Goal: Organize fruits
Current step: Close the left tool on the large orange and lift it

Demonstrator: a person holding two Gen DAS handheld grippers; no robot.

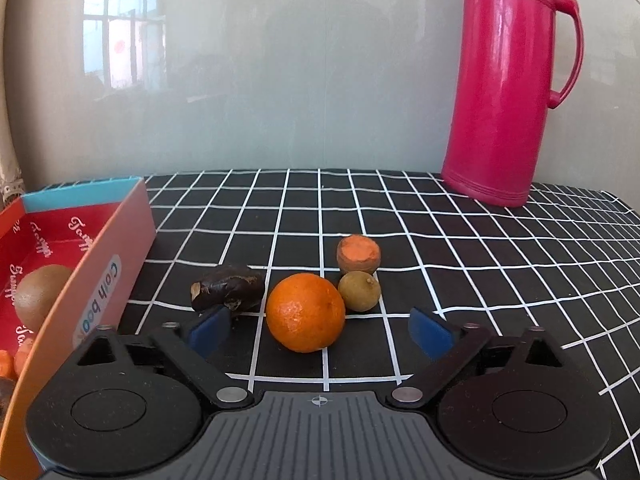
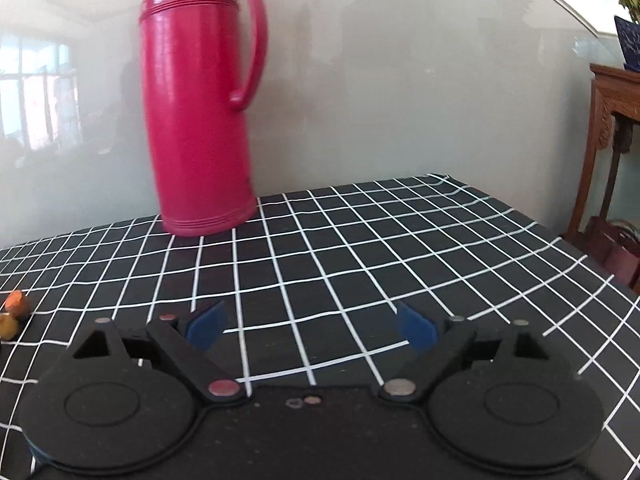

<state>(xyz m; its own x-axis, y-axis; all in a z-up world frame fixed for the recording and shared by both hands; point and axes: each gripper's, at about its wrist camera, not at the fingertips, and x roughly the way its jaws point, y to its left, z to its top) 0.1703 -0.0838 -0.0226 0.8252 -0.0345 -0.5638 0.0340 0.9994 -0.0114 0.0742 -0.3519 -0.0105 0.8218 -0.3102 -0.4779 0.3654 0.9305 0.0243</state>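
Note:
In the left wrist view an orange (image 1: pixel 305 312) lies on the checked cloth between the blue pads of my left gripper (image 1: pixel 320 328), whose jaws stand wide and touch nothing. Left of the orange lies a dark brown wrinkled fruit (image 1: pixel 228 292), close to the left pad. Behind the orange sit a small greenish-brown round fruit (image 1: pixel 359 291) and an orange-topped cut stub (image 1: pixel 358 254). A red-lined box (image 1: pixel 100 264) at the left holds a kiwi (image 1: pixel 40 296) and orange pieces (image 1: pixel 8 362). My right gripper (image 2: pixel 312 328) is open over bare cloth; the stub (image 2: pixel 16 302) shows at its far left.
A tall pink thermos flask (image 1: pixel 508 80) stands at the back right of the table, against a glossy pale wall; the same thermos flask (image 2: pixel 200 120) appears at the left in the right wrist view. A carved wooden stand (image 2: pixel 612 120) is beyond the table's right edge.

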